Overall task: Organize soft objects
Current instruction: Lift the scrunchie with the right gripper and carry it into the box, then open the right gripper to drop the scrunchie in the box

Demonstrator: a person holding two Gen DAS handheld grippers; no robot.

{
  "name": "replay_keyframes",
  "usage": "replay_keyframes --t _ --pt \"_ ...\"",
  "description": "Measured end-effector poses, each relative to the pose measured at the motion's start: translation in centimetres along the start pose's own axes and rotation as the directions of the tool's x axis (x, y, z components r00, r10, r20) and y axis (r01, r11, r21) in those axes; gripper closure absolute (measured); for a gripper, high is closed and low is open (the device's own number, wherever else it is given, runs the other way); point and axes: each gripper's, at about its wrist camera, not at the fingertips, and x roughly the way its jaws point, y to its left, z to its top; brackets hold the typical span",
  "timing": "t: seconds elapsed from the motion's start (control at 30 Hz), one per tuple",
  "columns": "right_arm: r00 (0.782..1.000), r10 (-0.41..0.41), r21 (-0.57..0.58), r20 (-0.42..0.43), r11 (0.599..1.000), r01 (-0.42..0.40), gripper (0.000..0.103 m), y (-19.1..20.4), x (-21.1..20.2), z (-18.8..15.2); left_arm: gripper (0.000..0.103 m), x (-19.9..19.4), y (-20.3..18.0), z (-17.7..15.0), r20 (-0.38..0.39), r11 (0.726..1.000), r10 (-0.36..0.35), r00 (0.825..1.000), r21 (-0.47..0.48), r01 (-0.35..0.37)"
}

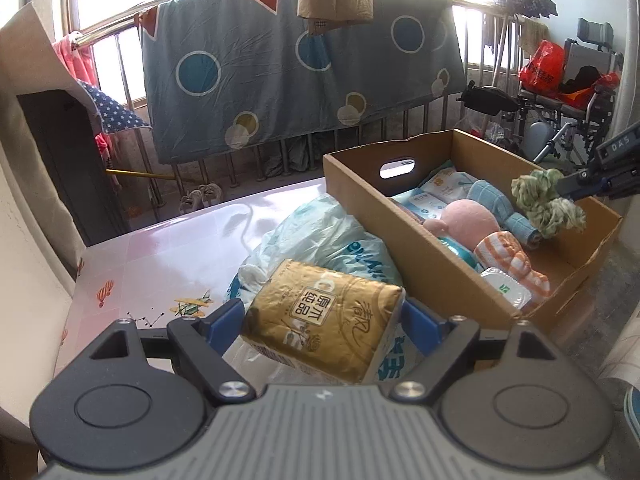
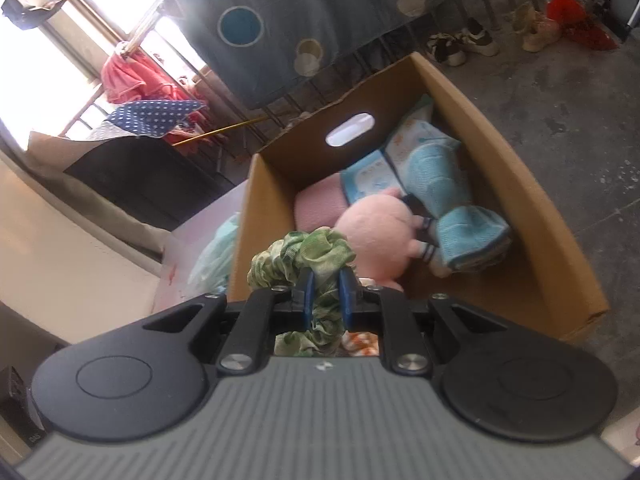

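The right hand-held gripper (image 2: pixel 326 292) is clamped almost fully together on a crinkled green-and-white fabric scrunchie (image 2: pixel 308 256), which bunches out ahead of and behind its blue pads and hangs over the near end of the open brown cardboard box (image 2: pixel 532 216). Because only a thin fold is pinched, I judge the scrunchie could slip free early and land outside the near wall. Just ahead of it in the box lie a pink plush toy (image 2: pixel 380 228) and a rolled light-blue towel (image 2: pixel 440 176). The left hand-held gripper (image 1: pixel 322 316) stands wide, its pads pressed on a gold plastic-wrapped tissue pack (image 1: pixel 320 316) above a pale blue plastic bag (image 1: pixel 320 228) on the glossy bench (image 1: pixel 168 248); the slick wrapper could slide out.
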Motion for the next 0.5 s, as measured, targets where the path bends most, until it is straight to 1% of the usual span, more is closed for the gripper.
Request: replay_keyframes --t 0.1,0.2,0.33,0.4,0.43,0.5 --pt "0.997 -0.075 -0.015 -0.019 0.997 0.075 0.091 -1.6 1.3 -0.2 0.017 0.1 -1.2 0.8 0.008 1.000 -0.013 1.000 0.022 0.013" --pt "0.987 -0.153 -0.056 -0.043 0.987 0.150 0.088 -2.4 3.0 -0.5 0.017 0.4 -2.3 1.5 0.011 0.999 -0.027 1.000 0.043 0.026" --pt "0.978 -0.188 -0.091 -0.094 0.980 0.179 0.088 -2.9 5.1 -0.7 0.017 1.0 -3.5 2.5 0.008 0.997 -0.044 0.999 0.070 0.043" --pt "0.971 -0.213 -0.118 -0.108 0.973 0.200 0.085 -2.8 5.6 -0.8 0.017 1.3 -4.0 3.0 0.006 0.995 -0.057 0.998 0.081 0.056" --pt "0.971 -0.213 -0.123 -0.105 0.972 0.200 0.082 -2.8 5.5 -0.7 0.017 1.4 -4.3 3.3 0.005 0.994 -0.065 0.998 0.085 0.064" --pt "0.979 -0.185 -0.103 -0.091 0.979 0.175 0.079 -2.9 4.9 -0.4 0.017 1.8 -5.0 4.1 0.003 0.992 -0.087 0.996 0.096 0.087"
